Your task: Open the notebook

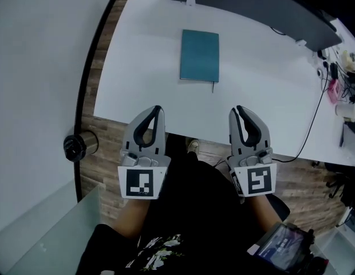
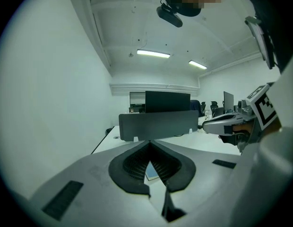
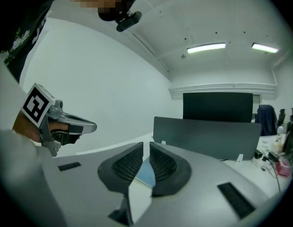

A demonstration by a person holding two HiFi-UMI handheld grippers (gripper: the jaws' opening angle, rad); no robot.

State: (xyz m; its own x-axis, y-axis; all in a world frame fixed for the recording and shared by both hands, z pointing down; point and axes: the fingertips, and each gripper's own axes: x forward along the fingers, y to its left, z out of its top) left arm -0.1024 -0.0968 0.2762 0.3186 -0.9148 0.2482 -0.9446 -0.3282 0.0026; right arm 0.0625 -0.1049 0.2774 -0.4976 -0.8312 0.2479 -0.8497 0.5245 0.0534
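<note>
So, table (image 1: 137, 67): lying broad and white under everything.
Notebook (image 1: 199, 55): lying flat and closed mid-table, far beyond both grippers.
Left gripper (image 1: 158, 110): hovering over the near edge, jaws pressed together, empty.
Right gripper (image 1: 239, 110): hovering alongside, jaws all but together, empty.
Doing it well: probably one gripper pinning the spine side while the other is lifting the cover's free edge.

notebook (image 1: 199, 55): 1 | left gripper (image 1: 158, 108), right gripper (image 1: 239, 108): 2 | canister (image 1: 81, 145): apparently 1
</note>
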